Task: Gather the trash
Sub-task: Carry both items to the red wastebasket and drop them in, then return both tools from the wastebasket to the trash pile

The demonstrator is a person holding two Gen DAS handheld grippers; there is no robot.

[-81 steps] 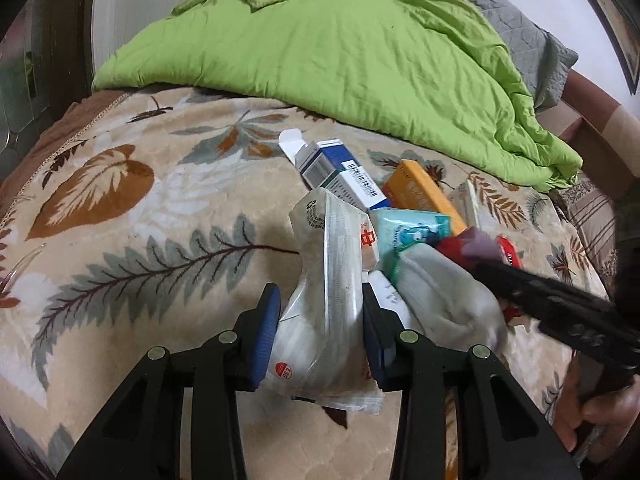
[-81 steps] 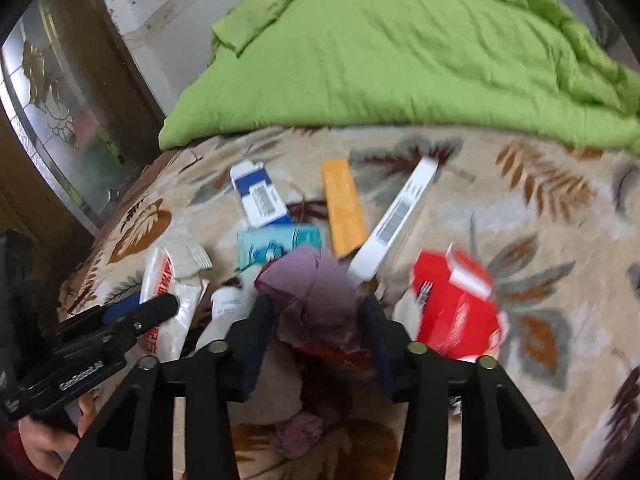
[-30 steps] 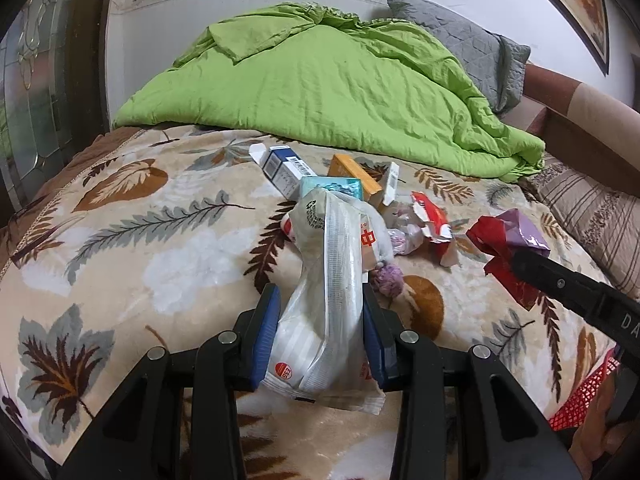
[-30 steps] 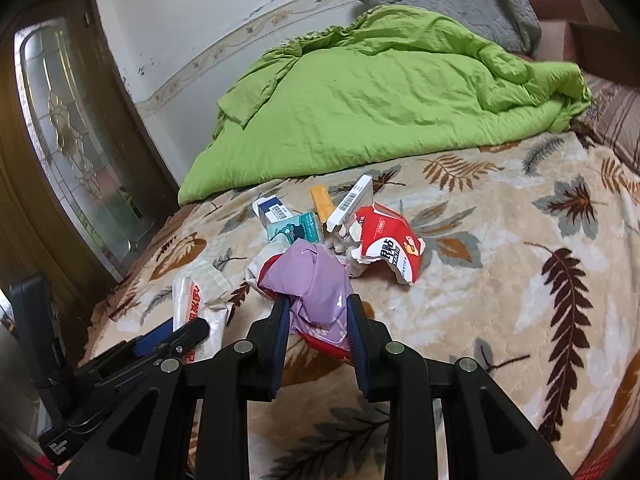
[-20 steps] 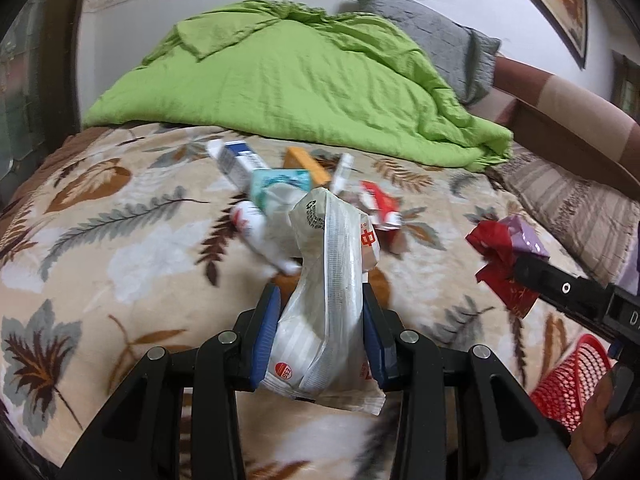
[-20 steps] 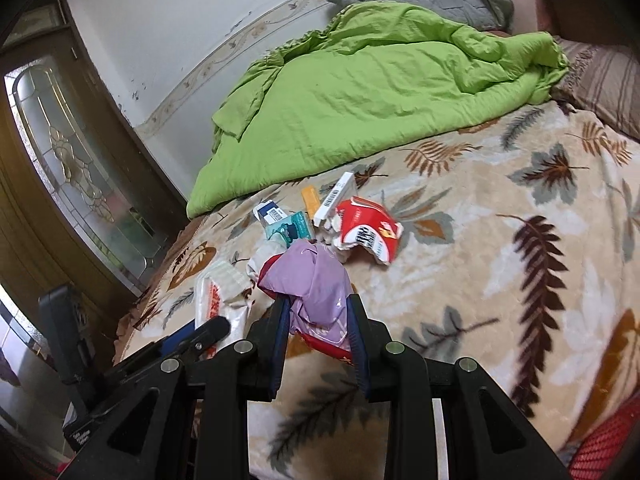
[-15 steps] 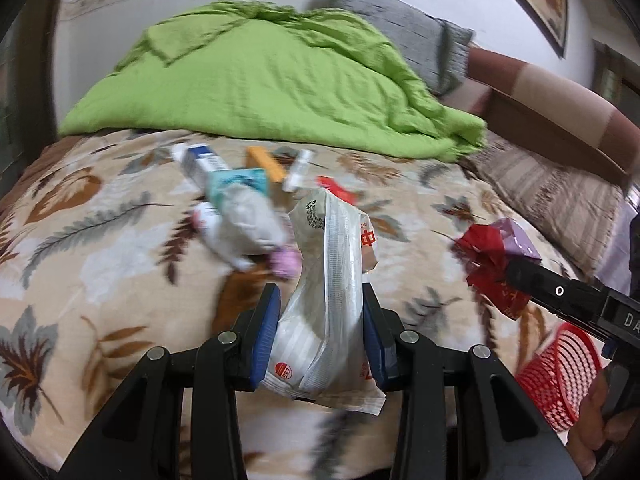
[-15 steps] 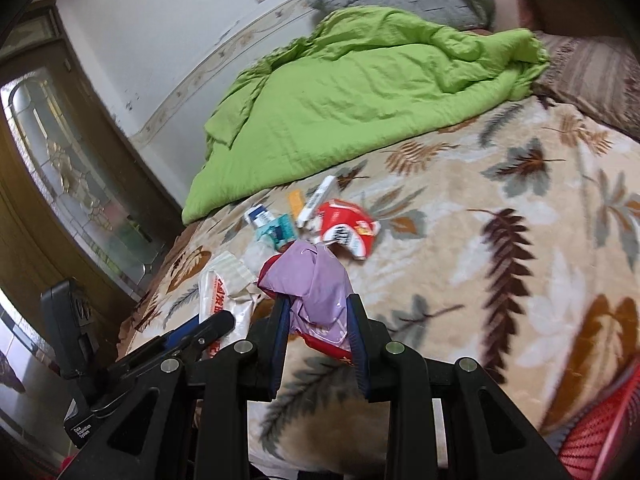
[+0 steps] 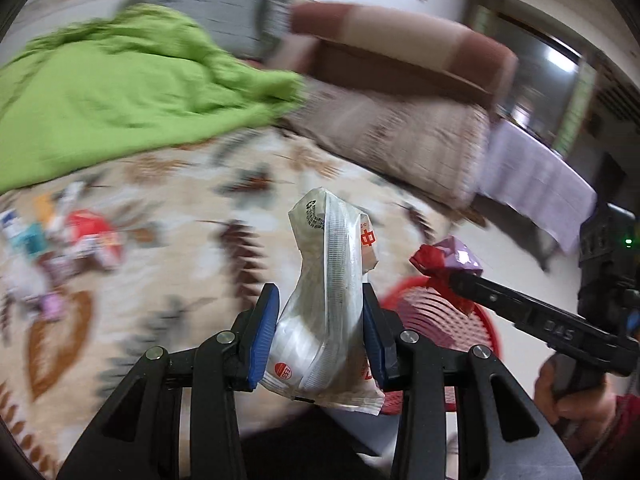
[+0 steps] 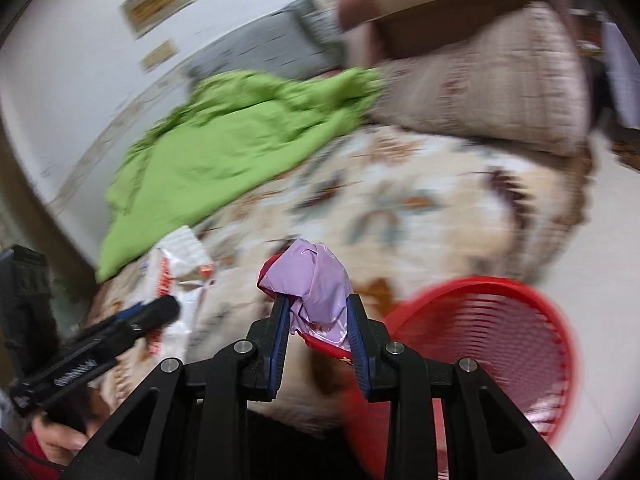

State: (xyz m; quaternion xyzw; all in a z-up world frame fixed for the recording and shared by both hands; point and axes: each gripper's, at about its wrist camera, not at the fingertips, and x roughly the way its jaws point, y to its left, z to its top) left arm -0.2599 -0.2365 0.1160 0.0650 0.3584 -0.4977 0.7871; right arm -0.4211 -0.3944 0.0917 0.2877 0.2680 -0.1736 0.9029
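Left claw [image 9: 320, 332] clamped on crumpled white plastic wrapper [image 9: 332, 280], held upright above bed edge. Right claw [image 10: 316, 336] clamped on crumpled purple-and-red wrapper [image 10: 316, 288], raised beside red mesh basket [image 10: 500, 332] on floor by bed. Leaf-print bedspread [image 9: 180, 208] carries remaining litter, blurred: red packet [image 9: 94, 236], small cartons [image 9: 24, 232]. Green duvet [image 9: 100, 92] heaped farther back. Both views motion-blurred.

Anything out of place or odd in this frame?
Litter still sits loose on the leaf-print bedspread, beside the rumpled green quilt. Both grippers carry crumpled trash: left gripper a white wrapper, right gripper a purple wrapper, near the red basket.
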